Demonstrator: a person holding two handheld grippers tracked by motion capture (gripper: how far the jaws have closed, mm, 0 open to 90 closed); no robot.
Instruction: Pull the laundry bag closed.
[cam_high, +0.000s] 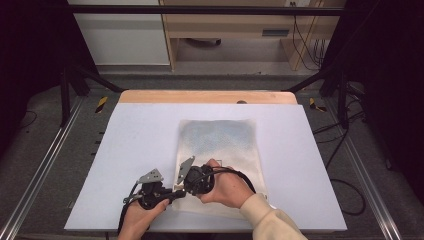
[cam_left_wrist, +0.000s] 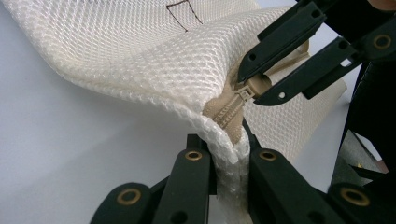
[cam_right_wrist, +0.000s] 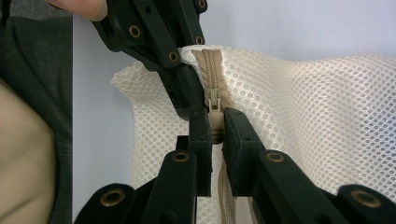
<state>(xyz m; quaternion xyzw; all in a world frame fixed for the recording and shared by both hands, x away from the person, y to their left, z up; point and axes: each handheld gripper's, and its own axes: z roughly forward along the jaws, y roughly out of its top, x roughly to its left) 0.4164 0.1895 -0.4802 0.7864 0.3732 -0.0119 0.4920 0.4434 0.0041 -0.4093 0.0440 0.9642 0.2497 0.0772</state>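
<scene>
A cream mesh bag (cam_high: 220, 145) lies flat on the pale table sheet (cam_high: 140, 135), its near left corner lifted. My left gripper (cam_high: 175, 195) is shut on that corner's mesh edge (cam_left_wrist: 229, 154), just below the end of the tan zipper (cam_left_wrist: 229, 114). Close beside it, my right gripper (cam_high: 183, 189) is shut on the zipper's tan pull (cam_right_wrist: 215, 123). The left gripper view shows the right gripper (cam_left_wrist: 254, 88) pinching the pull from the upper right. In the right gripper view the left gripper (cam_right_wrist: 187, 88) clamps the mesh (cam_right_wrist: 317, 121) beside the zipper (cam_right_wrist: 210, 63).
A wooden strip (cam_high: 207, 96) borders the table's far end. Black frame posts (cam_high: 65, 90) stand at the left and right. Cables (cam_high: 345, 190) trail on the grey floor to the right. A wooden desk (cam_high: 235, 30) stands beyond the table.
</scene>
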